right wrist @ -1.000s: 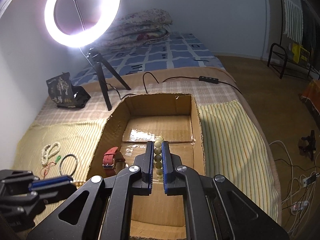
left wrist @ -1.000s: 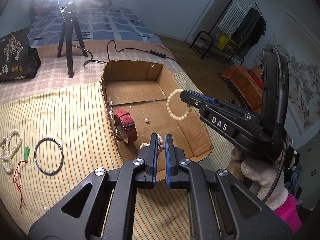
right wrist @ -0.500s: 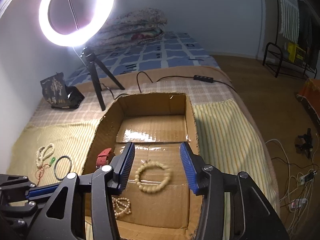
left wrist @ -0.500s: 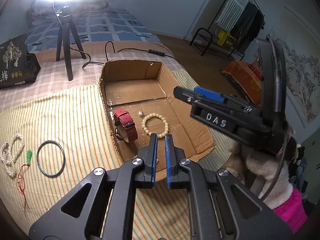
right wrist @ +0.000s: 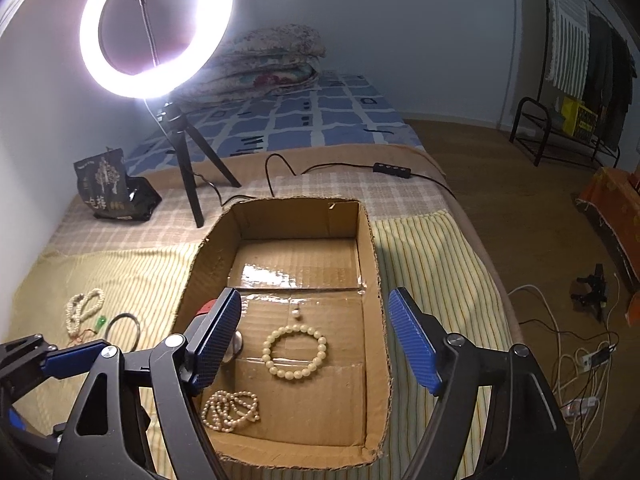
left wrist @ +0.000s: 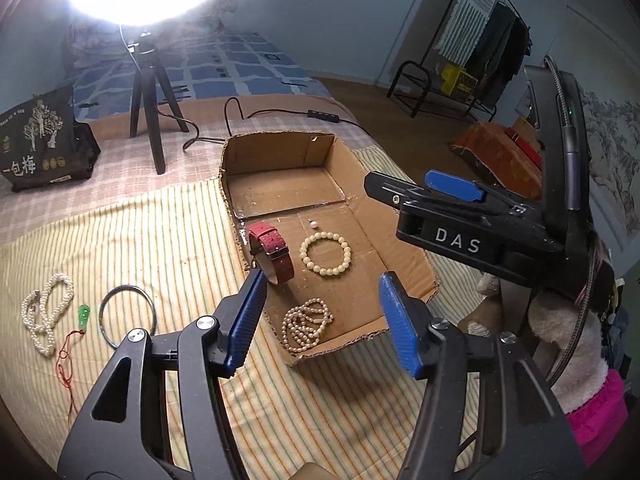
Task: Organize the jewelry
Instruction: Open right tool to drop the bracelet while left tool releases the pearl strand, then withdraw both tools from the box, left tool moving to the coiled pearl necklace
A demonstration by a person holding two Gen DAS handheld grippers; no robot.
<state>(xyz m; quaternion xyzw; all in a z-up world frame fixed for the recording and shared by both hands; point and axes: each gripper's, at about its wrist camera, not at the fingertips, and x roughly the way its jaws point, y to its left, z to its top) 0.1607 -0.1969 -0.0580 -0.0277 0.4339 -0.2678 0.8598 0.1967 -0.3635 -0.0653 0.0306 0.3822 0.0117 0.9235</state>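
Hovering with jaws spread wide and gripping nothing, left gripper (left wrist: 322,318) over the near end of the cardboard box (left wrist: 420,258), right gripper (right wrist: 316,340) likewise released and empty above the same box. Lying flat on the box floor between the right gripper's blue pads (right wrist: 416,340): cream bead bracelet (right wrist: 295,353), touching neither pad. Sitting just beyond the bracelet: 1 single pearl (right wrist: 295,313). Resting in a loose heap near the box's front left corner: pearl strand (right wrist: 230,405). Standing on edge against the left wall: red-strapped watch (left wrist: 272,252). Spreading beneath the box: striped yellow cloth (left wrist: 132,248). Lying on that cloth, well apart from the box, to its left: dark bangle (left wrist: 127,316), green pendant on red cord (left wrist: 83,314), and white bead necklace (left wrist: 46,312). Glowing at the far end of the bed: ring light (right wrist: 156,28) on a tripod.
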